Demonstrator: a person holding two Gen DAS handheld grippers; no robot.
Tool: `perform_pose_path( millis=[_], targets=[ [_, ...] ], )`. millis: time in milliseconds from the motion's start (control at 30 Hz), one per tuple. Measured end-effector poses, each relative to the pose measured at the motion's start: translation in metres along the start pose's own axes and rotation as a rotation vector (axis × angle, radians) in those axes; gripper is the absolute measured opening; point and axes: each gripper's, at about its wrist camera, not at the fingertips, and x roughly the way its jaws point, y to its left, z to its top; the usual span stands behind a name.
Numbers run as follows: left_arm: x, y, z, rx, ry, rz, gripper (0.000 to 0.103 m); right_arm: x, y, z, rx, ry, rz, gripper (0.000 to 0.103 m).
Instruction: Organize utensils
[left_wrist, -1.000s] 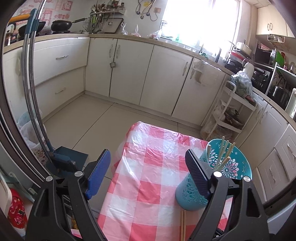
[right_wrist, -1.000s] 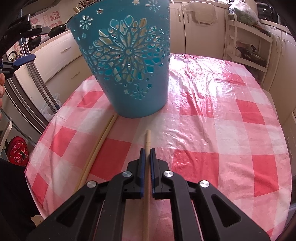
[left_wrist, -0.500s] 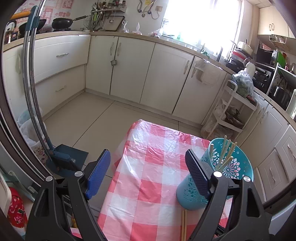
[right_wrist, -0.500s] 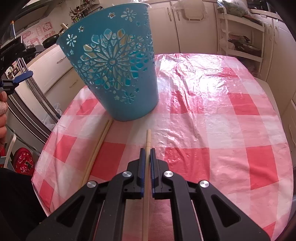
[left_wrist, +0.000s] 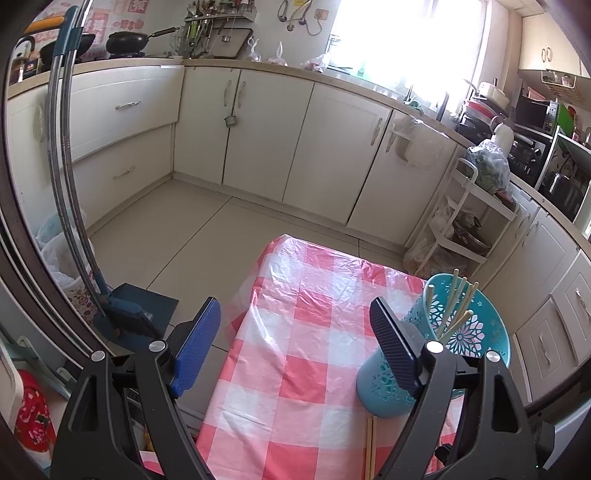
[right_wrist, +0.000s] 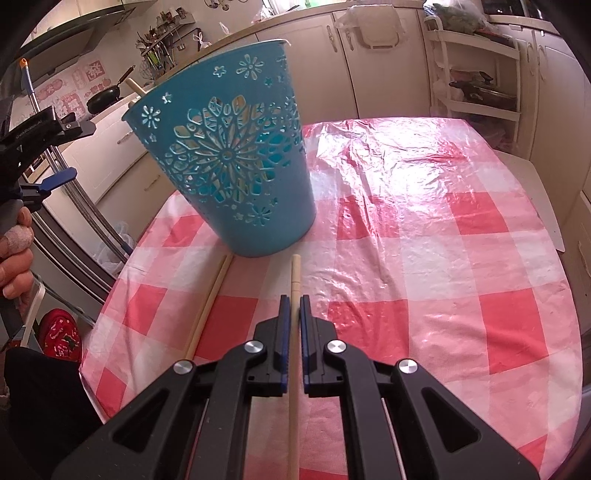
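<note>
The right gripper (right_wrist: 294, 306) pinches one chopstick (right_wrist: 294, 280) between its narrow jaws, the tip pointing at the blue basket (right_wrist: 236, 173) just beyond it on the checked tablecloth (right_wrist: 424, 258). A second chopstick (right_wrist: 210, 302) lies to the left, near the basket's base. The left gripper (left_wrist: 291, 332) hangs wide and empty at the table's left edge; more chopsticks (left_wrist: 454, 306) stand in the basket.
</note>
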Motion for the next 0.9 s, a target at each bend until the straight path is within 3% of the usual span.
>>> perform_pose_path(
  millis=[633,900],
  targets=[
    [-0.001,0.007,0.0,-0.008,-0.004,0.003,0.079,-0.034,-0.002,0.01,0.034,-0.088,0.026,0.006],
    [-0.006,0.014,0.001,-0.024,-0.009,-0.001,0.079,-0.084,0.009,0.042,0.042,-0.212,0.087,0.006]
  ],
)
